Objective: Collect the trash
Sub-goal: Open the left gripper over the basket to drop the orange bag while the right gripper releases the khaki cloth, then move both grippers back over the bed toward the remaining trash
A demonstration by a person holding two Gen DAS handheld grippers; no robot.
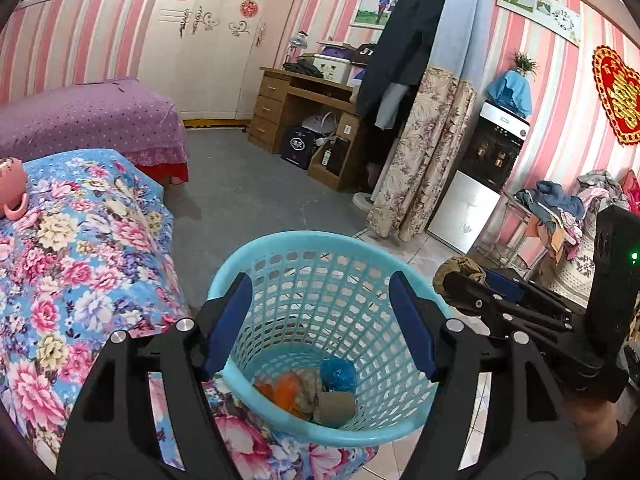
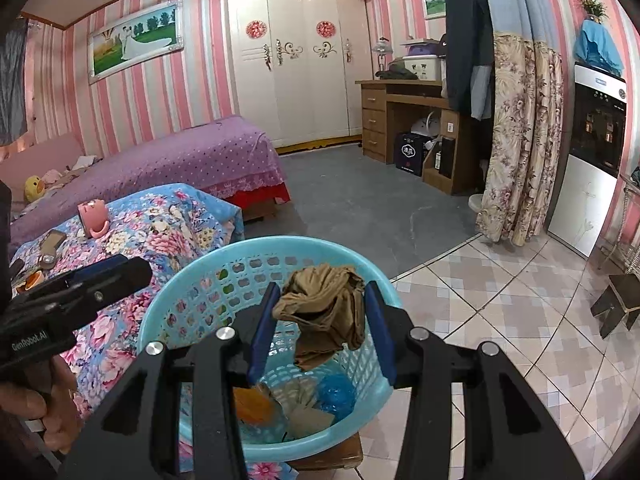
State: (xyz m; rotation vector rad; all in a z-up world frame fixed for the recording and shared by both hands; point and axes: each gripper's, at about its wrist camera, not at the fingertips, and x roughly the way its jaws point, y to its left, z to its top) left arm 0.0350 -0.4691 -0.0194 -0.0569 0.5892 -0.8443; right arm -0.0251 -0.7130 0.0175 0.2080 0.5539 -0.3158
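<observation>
While the right gripper's [image 2: 320,328] fingers clamp a crumpled tan rag [image 2: 324,312], left gripper's [image 1: 320,320] fingers gape.

The mouth of the blue basket [image 2: 192,280] is left open from above, though it is partly overhung by a crumpled brown rag [image 2: 324,312]; its floor is crowded with scraps [image 1: 316,392]. One side is closed off by the flowered table [image 1: 80,248]; the tiled floor [image 2: 500,320] opposite is left free.
</observation>
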